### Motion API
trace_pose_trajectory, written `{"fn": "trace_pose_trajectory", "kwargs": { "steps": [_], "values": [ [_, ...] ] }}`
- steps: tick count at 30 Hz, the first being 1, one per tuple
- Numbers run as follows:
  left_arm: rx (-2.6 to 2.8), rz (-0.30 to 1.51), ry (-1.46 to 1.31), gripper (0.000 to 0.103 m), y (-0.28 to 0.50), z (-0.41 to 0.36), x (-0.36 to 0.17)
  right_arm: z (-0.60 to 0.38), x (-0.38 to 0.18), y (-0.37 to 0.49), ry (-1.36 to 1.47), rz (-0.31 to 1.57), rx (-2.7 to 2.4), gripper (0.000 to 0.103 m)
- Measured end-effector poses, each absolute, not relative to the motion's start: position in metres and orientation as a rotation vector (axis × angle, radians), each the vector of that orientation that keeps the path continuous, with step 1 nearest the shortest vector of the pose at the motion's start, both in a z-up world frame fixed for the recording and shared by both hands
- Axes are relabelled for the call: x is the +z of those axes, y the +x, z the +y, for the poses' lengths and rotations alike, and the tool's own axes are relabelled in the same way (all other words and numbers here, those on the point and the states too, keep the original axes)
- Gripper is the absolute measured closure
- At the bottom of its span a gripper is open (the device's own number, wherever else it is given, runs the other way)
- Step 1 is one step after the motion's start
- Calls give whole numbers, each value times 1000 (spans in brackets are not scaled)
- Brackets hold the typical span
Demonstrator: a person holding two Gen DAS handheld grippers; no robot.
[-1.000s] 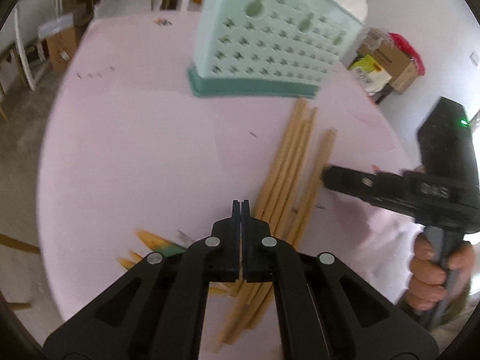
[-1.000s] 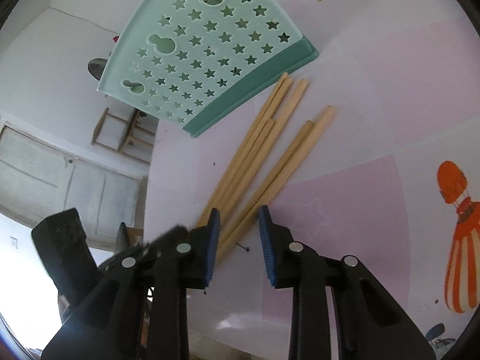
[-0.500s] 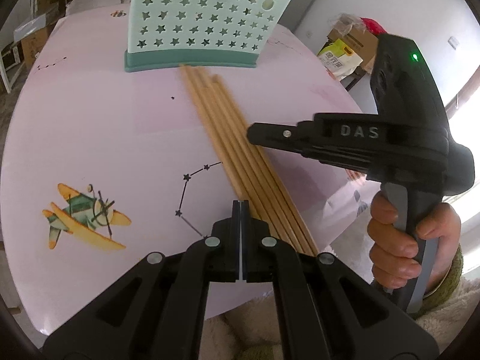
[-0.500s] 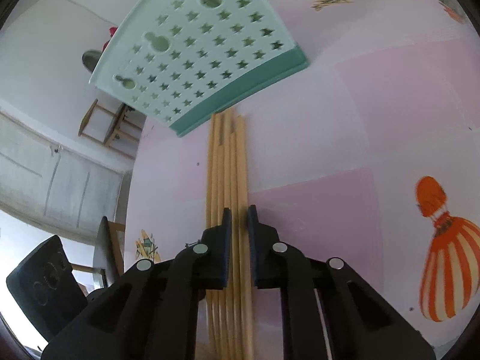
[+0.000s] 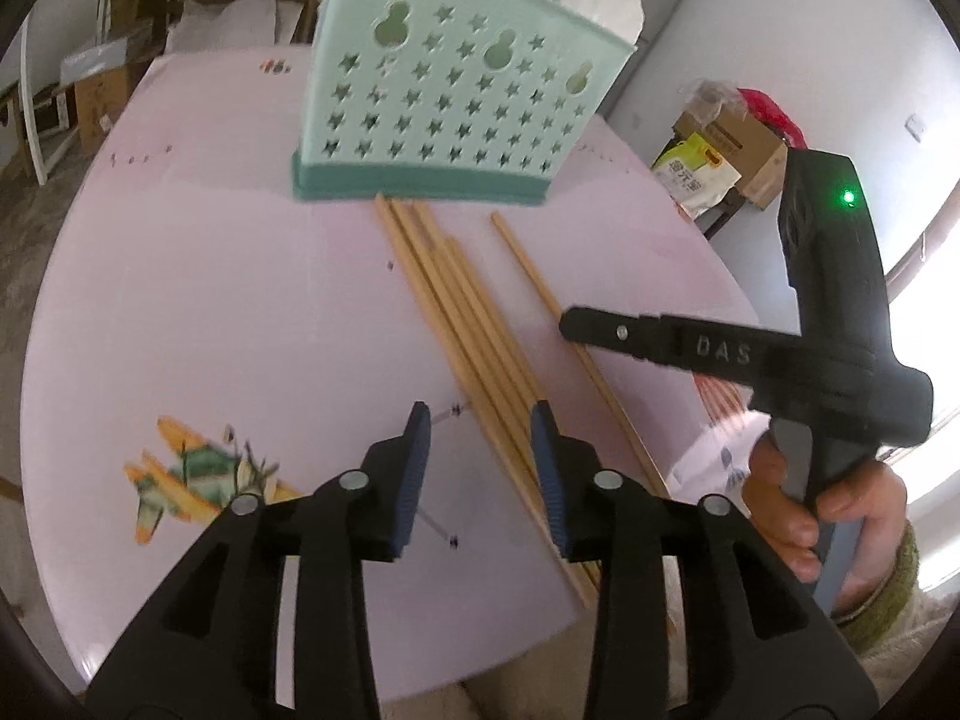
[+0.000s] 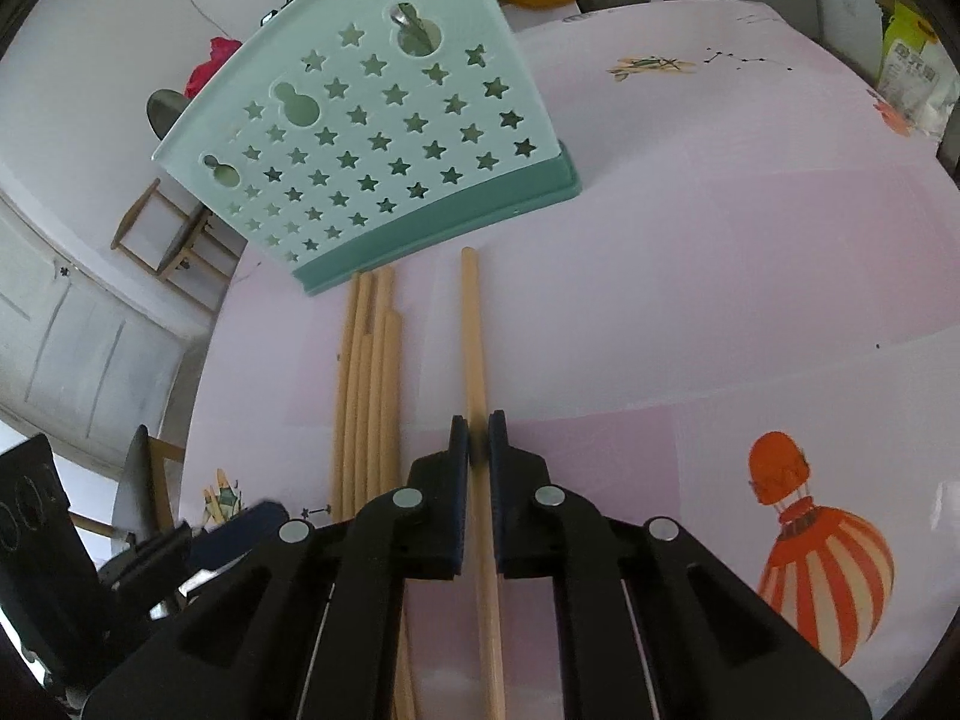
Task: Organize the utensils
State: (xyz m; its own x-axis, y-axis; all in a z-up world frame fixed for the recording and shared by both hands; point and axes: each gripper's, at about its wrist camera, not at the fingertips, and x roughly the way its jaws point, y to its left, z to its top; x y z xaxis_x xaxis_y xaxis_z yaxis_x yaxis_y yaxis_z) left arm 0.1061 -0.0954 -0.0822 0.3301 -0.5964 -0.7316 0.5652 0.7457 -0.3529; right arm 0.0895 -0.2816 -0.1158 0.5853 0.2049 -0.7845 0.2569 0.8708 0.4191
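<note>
My right gripper (image 6: 474,450) pinches a single wooden chopstick (image 6: 473,336) partway along its length, jaws drawn nearly together with only the stick's thickness between them, while that stick lies flat on the pink table (image 6: 690,300), set a little apart from the rest. My left gripper (image 5: 480,456) hovers with its jaws spread wide and nothing between them, its blue pads (image 5: 417,450) poised low over the near end of the remaining bundle of chopsticks (image 5: 474,324), the right-hand pad at or just over the bundle's edge; whether it touches the wood I cannot tell. Beyond my tools the bundle runs side by side across the table, its far tips ending just in front of the mint-green utensil holder (image 5: 456,102), which stands upright on its darker base toward the far side of the table; the lone stick's far tip also stops just short of that base. By my reading the job is barely begun: one stick is separated and gripped but not yet lifted clear, every other stick is on the table, and I can see no chopstick standing in the holder, though its inside is mostly hidden behind the star-punched wall. What remains, as I judge it, is to carry each stick to the holder and drop it in upright.
</note>
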Motion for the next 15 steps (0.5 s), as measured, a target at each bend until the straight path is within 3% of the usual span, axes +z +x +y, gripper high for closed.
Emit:
{"fn": "trace_pose_trajectory", "kwargs": {
  "steps": [4, 10, 15],
  "values": [
    [-741, 955, 28, 67, 105, -106, -87, -283, -115, 88, 528, 955, -25, 94],
    [-660, 891, 187, 57, 98, -112, -87, -284, -114, 90, 518, 955, -16, 93],
    [-675, 907, 113, 54, 109, -104, -84, -279, -108, 92, 457, 952, -13, 82]
  ]
}}
